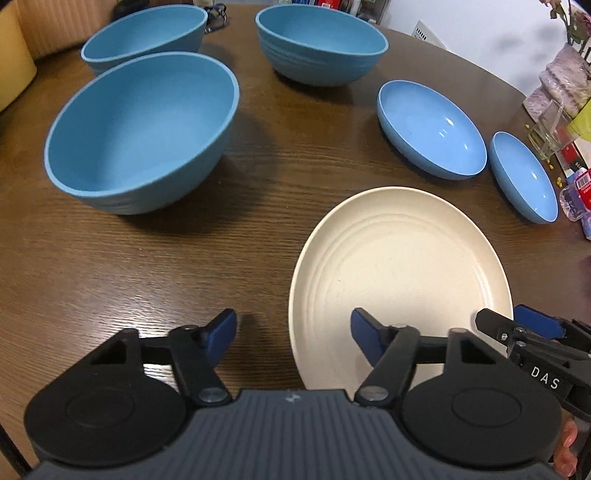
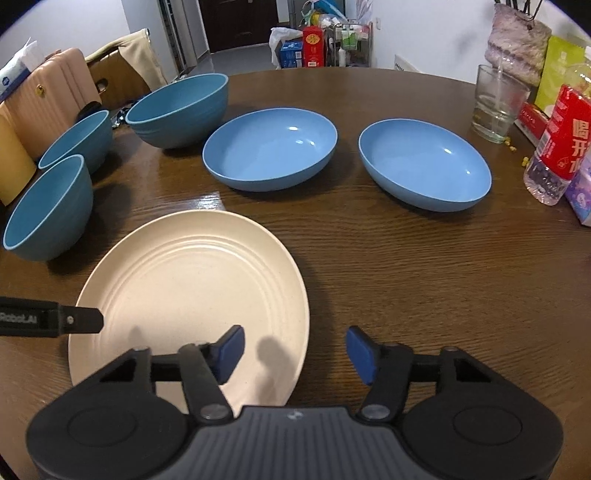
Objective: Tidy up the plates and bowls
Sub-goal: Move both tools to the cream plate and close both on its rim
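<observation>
On my left, three deep blue bowls sit on the wooden table: the nearest bowl, one behind it and a third bowl further right. My left gripper hangs over the table, its fingers apart and empty, straddling the near left rim of the cream plate. My right gripper straddles the plate's near right rim, fingers likewise apart with nothing pressed between them. Beyond the plate lie two shallow blue dishes, one beside the other, apart. At the far right stand a glass and a red-labelled bottle.
</observation>
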A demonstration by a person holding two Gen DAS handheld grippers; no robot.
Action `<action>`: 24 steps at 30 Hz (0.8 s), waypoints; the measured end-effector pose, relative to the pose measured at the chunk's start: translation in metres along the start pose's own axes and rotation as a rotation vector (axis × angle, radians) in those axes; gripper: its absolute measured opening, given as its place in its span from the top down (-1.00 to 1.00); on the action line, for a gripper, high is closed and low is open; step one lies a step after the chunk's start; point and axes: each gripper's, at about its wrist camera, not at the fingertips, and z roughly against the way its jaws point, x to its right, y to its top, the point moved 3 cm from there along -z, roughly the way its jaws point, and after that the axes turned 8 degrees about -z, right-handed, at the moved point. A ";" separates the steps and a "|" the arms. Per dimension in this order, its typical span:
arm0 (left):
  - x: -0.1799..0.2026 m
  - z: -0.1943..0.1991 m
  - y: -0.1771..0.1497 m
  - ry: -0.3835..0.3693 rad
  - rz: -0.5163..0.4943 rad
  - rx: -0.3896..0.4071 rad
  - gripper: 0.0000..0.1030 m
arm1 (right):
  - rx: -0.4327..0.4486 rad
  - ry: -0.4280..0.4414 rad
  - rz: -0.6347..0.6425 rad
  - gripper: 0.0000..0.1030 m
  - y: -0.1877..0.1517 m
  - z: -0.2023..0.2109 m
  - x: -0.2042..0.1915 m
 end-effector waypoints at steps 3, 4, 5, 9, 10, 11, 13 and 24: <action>0.001 -0.005 0.000 -0.011 0.018 -0.017 -0.09 | -0.016 0.017 -0.006 0.15 0.001 -0.003 0.002; 0.000 -0.006 0.000 -0.015 0.023 -0.022 -0.02 | -0.020 0.025 -0.008 0.18 0.002 -0.004 0.003; 0.000 -0.008 0.000 -0.020 0.029 -0.027 0.01 | -0.024 0.033 -0.012 0.24 0.002 -0.005 0.004; 0.000 -0.010 0.001 -0.018 0.046 -0.031 0.12 | -0.038 0.054 -0.020 0.39 0.003 -0.009 0.006; 0.000 -0.010 0.001 -0.013 0.048 -0.028 0.16 | -0.039 0.059 -0.024 0.41 0.003 -0.010 0.007; -0.001 -0.010 0.002 -0.011 0.051 -0.025 0.17 | -0.037 0.066 -0.030 0.46 0.003 -0.010 0.008; 0.000 -0.011 0.003 -0.008 0.052 -0.021 0.30 | -0.031 0.078 -0.035 0.55 0.004 -0.011 0.009; -0.002 -0.007 -0.002 -0.027 0.047 -0.013 0.65 | -0.044 0.165 -0.122 0.79 0.007 -0.014 0.020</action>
